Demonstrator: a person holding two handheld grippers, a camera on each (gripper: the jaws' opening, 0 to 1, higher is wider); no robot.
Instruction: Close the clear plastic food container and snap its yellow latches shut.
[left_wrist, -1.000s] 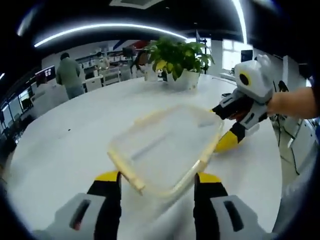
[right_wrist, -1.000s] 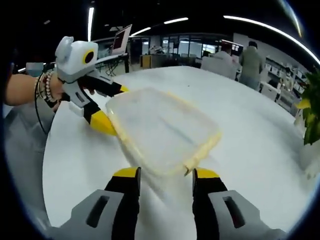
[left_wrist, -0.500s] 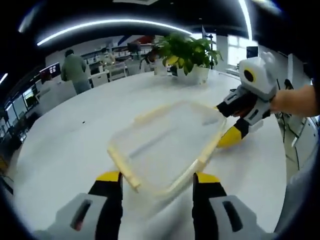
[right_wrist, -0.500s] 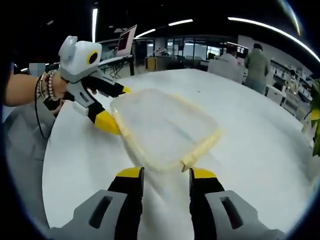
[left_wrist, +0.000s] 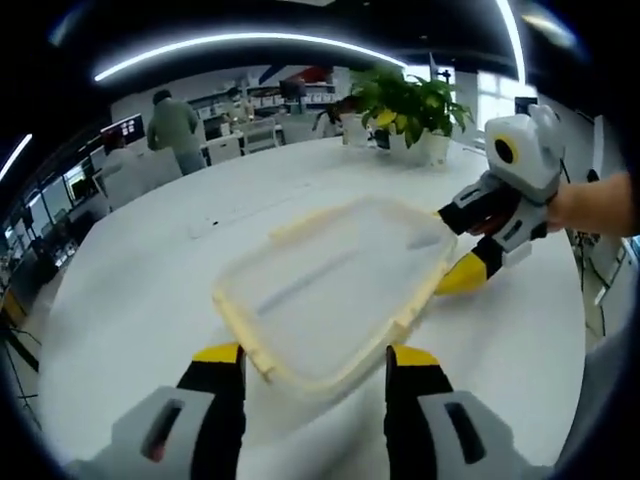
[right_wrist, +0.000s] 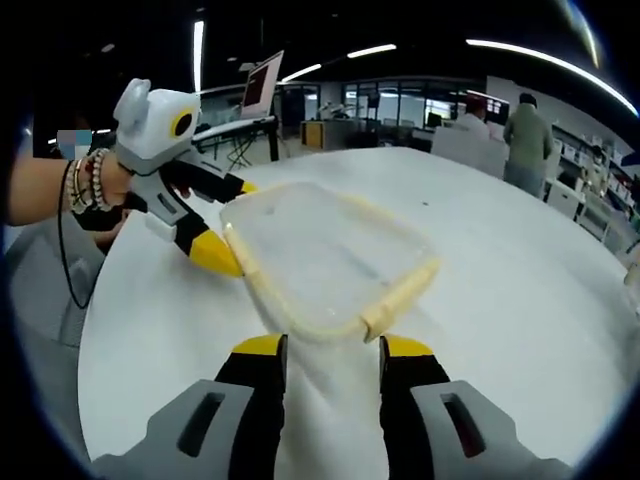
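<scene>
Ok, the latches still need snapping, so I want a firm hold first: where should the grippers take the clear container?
Probably by the rim at two opposite ends, as now: the left gripper straddles the near edge of the clear container, the right gripper the far corner. The yellow latches stick out along the sides, and the flat lid offers no other grip.

The container (left_wrist: 335, 290) is showing clear, frosted plastic with pale yellow latches (left_wrist: 243, 335) along its edges. The table (left_wrist: 130, 290) is looking plain white. Both grippers (left_wrist: 314, 372) (right_wrist: 322, 362) are wearing black jaws with yellow tips and grey bodies. The plant (left_wrist: 410, 100) is showing green leaves.
</scene>
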